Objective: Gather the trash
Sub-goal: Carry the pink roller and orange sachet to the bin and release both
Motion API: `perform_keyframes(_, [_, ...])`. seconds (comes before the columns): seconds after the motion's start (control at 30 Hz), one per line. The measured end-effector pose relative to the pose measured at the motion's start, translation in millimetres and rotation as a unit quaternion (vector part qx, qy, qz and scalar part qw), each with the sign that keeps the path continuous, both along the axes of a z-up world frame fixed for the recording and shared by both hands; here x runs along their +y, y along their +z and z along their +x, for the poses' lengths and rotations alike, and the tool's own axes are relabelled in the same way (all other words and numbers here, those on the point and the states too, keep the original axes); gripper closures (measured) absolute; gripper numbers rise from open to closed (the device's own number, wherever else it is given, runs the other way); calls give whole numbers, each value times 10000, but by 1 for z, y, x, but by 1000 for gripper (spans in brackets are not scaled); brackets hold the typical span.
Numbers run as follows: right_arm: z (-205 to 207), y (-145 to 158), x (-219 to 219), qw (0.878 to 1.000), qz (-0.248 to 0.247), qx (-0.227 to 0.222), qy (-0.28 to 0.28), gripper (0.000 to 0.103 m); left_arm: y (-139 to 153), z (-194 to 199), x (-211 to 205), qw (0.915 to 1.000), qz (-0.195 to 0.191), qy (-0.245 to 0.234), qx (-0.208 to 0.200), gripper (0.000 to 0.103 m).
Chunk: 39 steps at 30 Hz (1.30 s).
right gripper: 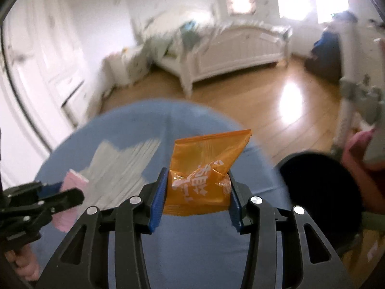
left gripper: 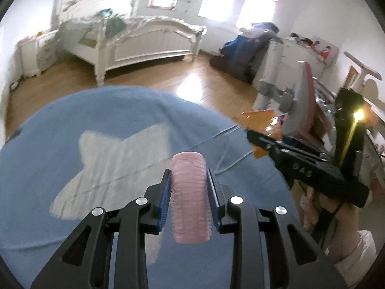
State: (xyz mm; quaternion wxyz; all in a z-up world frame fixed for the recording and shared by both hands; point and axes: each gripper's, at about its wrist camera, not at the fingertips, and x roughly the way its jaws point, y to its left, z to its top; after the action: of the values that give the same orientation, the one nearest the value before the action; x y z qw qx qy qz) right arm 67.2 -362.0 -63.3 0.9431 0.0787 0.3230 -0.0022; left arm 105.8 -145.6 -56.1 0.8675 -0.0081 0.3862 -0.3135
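Pinched between the left claw's blue pads, a ribbed pink cylinder hangs above the blue-clothed table. The right claw clamps a crinkled orange foil snack wrapper. Both pieces look collected; binning them remains, perhaps in the round black container nearby.
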Motion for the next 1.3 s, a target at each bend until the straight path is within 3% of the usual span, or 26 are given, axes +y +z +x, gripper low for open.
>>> perform_keyframes(0.23, [-38, 25, -76, 9945, -125, -560, -875, 58, 19, 9, -77, 9972, -331, -632, -201, 74])
perform_keyframes(0.63, [-50, -1, -163, 9870, -121, -464, -1533, 58, 18, 14, -193, 9895, -435, -1371, -135, 73])
perform_keyframes(1.1, [-42, -41, -203, 9833, -125, -114, -1810, 58, -7, 28, -245, 9848, -163, -1723, 144, 73])
perform_keyframes(1.2, [-38, -49, -207, 9814, -276, 28, -1900, 51, -10, 27, -253, 9835, -133, -1797, 128, 72])
perform_keyframes(1.27, [-38, -53, -210, 9803, -343, 57, -1945, 38, -10, 28, -257, 9842, -44, -1767, 44, 66])
perform_keyframes(1.3, [-38, -54, -213, 9800, -370, 59, -1954, 33, -10, 28, -258, 9854, 4, -1703, -21, 49])
